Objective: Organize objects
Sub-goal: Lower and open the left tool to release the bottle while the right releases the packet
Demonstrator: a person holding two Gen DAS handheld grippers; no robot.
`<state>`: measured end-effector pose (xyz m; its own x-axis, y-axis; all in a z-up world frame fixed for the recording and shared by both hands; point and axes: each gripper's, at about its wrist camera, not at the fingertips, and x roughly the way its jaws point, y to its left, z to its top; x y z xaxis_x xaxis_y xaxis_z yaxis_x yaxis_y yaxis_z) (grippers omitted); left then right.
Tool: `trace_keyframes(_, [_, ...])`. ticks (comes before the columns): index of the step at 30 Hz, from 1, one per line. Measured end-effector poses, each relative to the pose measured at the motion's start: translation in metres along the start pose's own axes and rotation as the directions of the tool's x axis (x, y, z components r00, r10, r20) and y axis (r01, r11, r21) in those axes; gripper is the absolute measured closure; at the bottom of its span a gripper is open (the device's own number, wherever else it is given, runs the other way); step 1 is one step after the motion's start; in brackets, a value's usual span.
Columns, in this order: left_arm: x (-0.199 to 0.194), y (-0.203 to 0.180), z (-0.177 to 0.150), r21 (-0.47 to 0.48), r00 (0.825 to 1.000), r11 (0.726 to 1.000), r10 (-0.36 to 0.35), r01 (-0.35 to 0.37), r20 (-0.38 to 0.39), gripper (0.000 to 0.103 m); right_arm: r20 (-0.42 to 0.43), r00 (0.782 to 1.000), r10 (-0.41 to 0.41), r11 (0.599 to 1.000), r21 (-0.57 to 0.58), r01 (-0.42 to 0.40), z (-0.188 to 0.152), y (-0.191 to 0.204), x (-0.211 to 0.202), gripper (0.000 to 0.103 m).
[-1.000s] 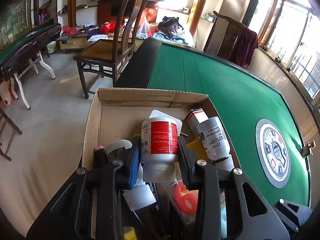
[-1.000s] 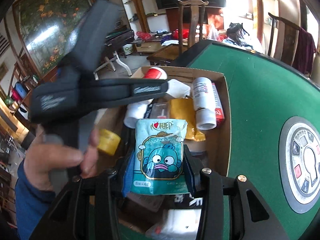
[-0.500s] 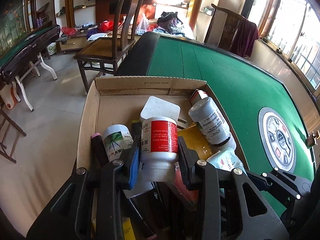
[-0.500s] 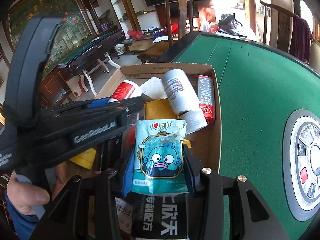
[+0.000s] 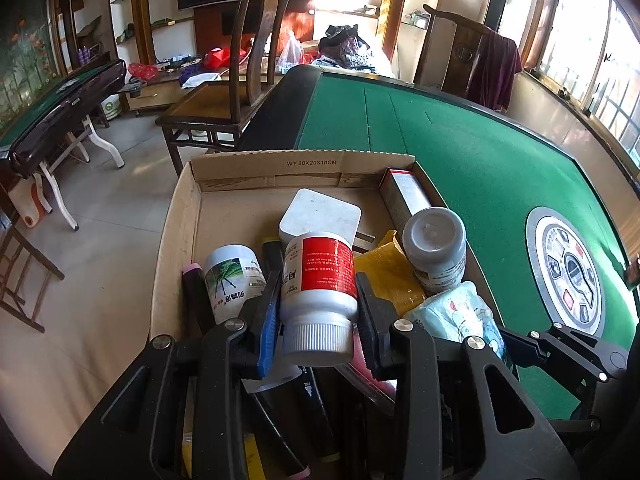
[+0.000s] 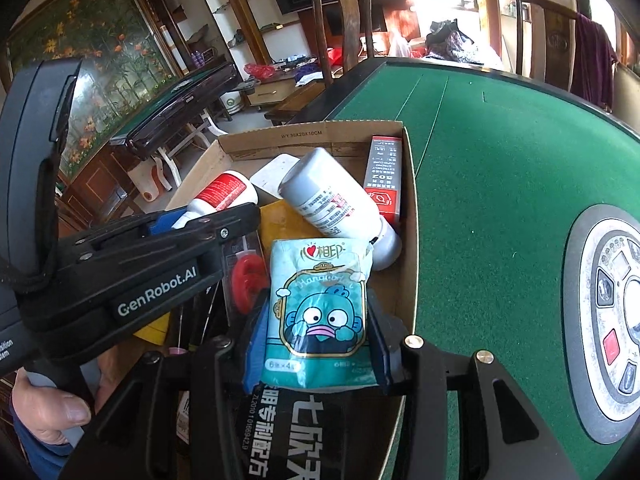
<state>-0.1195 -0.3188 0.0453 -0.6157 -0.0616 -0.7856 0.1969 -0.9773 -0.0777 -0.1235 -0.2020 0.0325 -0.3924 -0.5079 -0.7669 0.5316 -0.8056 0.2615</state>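
Cardboard box (image 5: 188, 216), three bottles inside

We see our left gripper (image 5: 316, 300) clamped on a red-labelled white bottle (image 5: 318, 284), cap towards us, above the cardboard box (image 5: 176, 232) on the green bench (image 5: 480, 168). A grey-capped bottle (image 5: 435, 244) and yellow packet (image 5: 386, 276) lie just beside it.

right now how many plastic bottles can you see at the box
3. The red-label bottle is clamped in the left gripper over the cardboard box; the grey-white bottle lies against the right wall, the leaf-label bottle near the left. More may be buried.
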Motion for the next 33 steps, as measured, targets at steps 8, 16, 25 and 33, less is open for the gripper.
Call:
trace_keyframes(8, [0.0001,-0.0026,-0.0018,0.008,1.0,1.0,0.016,-0.016,0.003,0.069,-0.007,1.0,-0.013,1.0,-0.016,0.013,0.0056,0.0031,0.0048,0.06])
trace_keyframes(16, [0.0,-0.0047,-0.0049,0.015,1.0,1.0,0.024,-0.024,0.002,0.069,-0.013,1.0,-0.008,1.0,-0.014,0.008,0.0058,0.0026,0.0062,0.056])
trace_keyframes(25, [0.0004,-0.0073,-0.0046,0.019,1.0,0.999,0.028,-0.028,-0.005,0.069,-0.016,1.0,-0.014,0.999,-0.029,0.014,0.0043,0.0021,0.0083,0.053])
trace_keyframes(33, [0.0012,-0.0079,-0.0042,0.017,1.0,0.999,0.03,-0.029,-0.006,0.068,-0.02,1.0,-0.019,0.999,-0.05,0.018,0.0013,0.0047,0.007,0.046])
